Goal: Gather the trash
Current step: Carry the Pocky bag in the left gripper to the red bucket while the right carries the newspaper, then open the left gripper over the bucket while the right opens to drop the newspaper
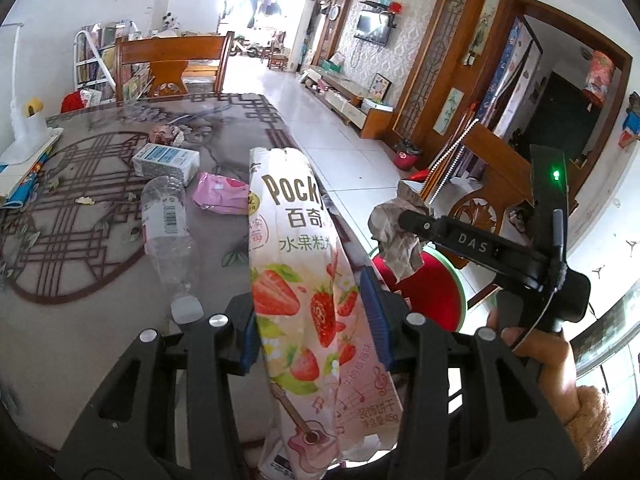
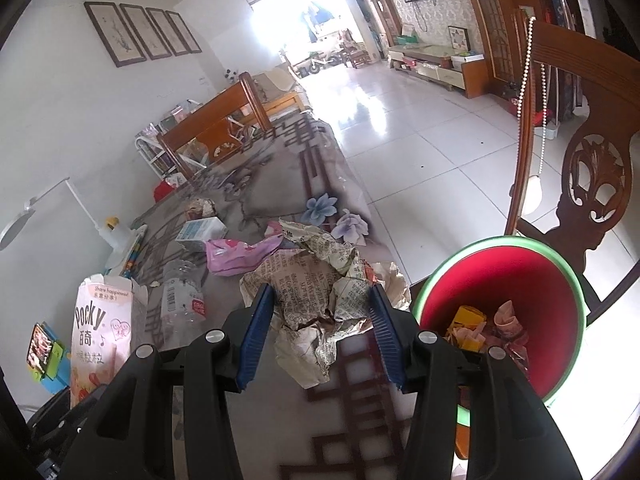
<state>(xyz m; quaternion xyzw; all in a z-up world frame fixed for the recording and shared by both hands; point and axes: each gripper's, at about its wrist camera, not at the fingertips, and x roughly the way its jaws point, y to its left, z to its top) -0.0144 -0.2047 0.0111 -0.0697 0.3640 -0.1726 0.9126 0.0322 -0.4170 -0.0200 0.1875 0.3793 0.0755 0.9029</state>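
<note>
My left gripper (image 1: 309, 290) is shut on a pink strawberry Pocky box (image 1: 296, 280), which stands upright between the blue pads above the table. The same box (image 2: 100, 320) shows at the lower left of the right wrist view. My right gripper (image 2: 320, 292) is shut on a crumpled newspaper ball (image 2: 316, 280) at the table's right edge. In the left wrist view that gripper (image 1: 400, 228) holds the paper (image 1: 396, 248) in the air, just over a red bin with a green rim (image 1: 434, 294). The bin (image 2: 500, 240) sits right of the table and has scraps inside.
On the patterned table (image 1: 80, 200) lie a crushed clear bottle (image 1: 168, 224), a small white-blue carton (image 1: 166, 160), a pink wrapper (image 1: 222, 196) and a crumpled wrapper (image 1: 164, 132). A carved wooden chair (image 2: 592, 168) stands behind the bin. Another chair (image 1: 172, 60) is at the far end.
</note>
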